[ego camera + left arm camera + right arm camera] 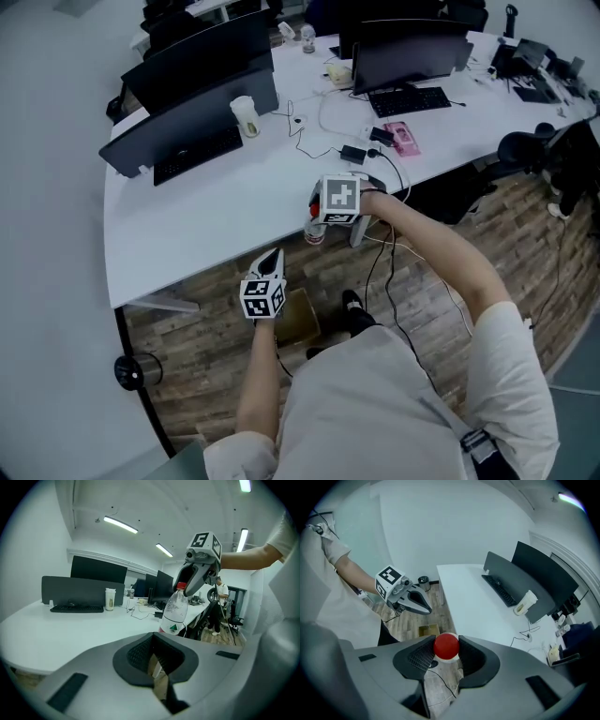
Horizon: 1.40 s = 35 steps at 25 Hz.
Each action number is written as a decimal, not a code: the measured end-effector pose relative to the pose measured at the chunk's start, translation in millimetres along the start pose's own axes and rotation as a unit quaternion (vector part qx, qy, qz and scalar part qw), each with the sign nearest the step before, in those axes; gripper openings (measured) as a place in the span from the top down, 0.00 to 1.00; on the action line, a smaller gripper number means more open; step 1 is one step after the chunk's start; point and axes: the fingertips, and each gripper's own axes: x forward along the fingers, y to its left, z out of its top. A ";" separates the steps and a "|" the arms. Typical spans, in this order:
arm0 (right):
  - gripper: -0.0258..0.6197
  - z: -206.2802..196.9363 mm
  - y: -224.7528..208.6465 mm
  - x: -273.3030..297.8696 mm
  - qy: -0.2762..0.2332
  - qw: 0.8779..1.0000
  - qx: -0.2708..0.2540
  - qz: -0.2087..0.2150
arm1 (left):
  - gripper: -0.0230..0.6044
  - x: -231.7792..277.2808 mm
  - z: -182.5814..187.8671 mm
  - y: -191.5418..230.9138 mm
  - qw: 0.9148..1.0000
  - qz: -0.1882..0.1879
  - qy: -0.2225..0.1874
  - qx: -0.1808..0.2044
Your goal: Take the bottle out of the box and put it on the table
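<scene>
The bottle (177, 611) hangs upright in the air, clear of the box (300, 317) on the floor and just beside the near edge of the worktop (206, 216). The right gripper (446, 654) has its fingers clamped on it at the red cap (446, 645). The left gripper (273, 255) hovers above the box, fingers together and holding nothing. The step in hand looks like the carry onto the worktop. Keep the bottle vertical and bring its base over the edge. Aim for the bare white patch short of the keyboard (195, 157), and open the fingers only once the base sits flat.
</scene>
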 end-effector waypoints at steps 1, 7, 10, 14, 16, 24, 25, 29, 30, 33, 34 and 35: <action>0.68 0.6 -6.4 -6.6 0.001 1.000 -0.003 0.001 | 0.94 8.7 8.4 -3.3 1.000 -0.006 -0.003 -0.004; 0.68 -17.7 -71.1 -30.0 0.009 1.000 -0.004 -0.009 | 0.94 83.7 52.1 -28.4 0.999 -0.033 -0.008 0.000; 0.68 -29.1 -99.7 -30.1 0.012 1.000 -0.007 -0.014 | 0.94 109.0 66.3 -32.8 0.999 -0.041 -0.010 0.005; 0.68 -47.0 -136.6 -29.8 0.013 1.000 0.001 -0.021 | 0.94 143.2 73.6 -34.0 0.999 -0.047 0.004 0.023; 0.68 -56.3 -155.6 -26.3 0.014 1.000 0.003 -0.021 | 0.94 162.2 75.8 -31.7 0.999 -0.046 0.010 0.025; 0.68 -70.5 -194.6 4.8 0.029 0.999 -0.023 0.015 | 0.94 192.5 75.2 -18.1 1.000 -0.024 0.010 0.009; 0.68 -72.7 -198.6 6.2 0.030 0.999 -0.024 0.017 | 0.94 197.6 75.0 -16.6 1.000 -0.023 0.011 0.007; 0.68 -76.8 -207.2 15.8 0.028 0.998 -0.034 0.034 | 0.94 214.8 74.9 -7.6 1.000 -0.012 0.020 0.005; 0.68 -78.5 -207.5 19.6 0.028 0.998 -0.036 0.038 | 0.94 218.7 75.3 -6.5 1.000 -0.012 0.021 0.005; 0.68 -85.9 -207.4 28.6 0.027 0.998 -0.047 0.039 | 0.94 230.2 80.1 -7.9 1.000 -0.013 0.022 0.012; 0.68 -86.0 -206.2 30.0 0.020 0.998 -0.049 0.039 | 0.94 231.9 81.5 -8.4 1.000 -0.012 0.022 0.014; 0.68 -83.9 -205.3 30.7 0.010 0.998 -0.048 0.039 | 0.94 232.8 82.3 -7.8 1.000 -0.009 0.023 0.015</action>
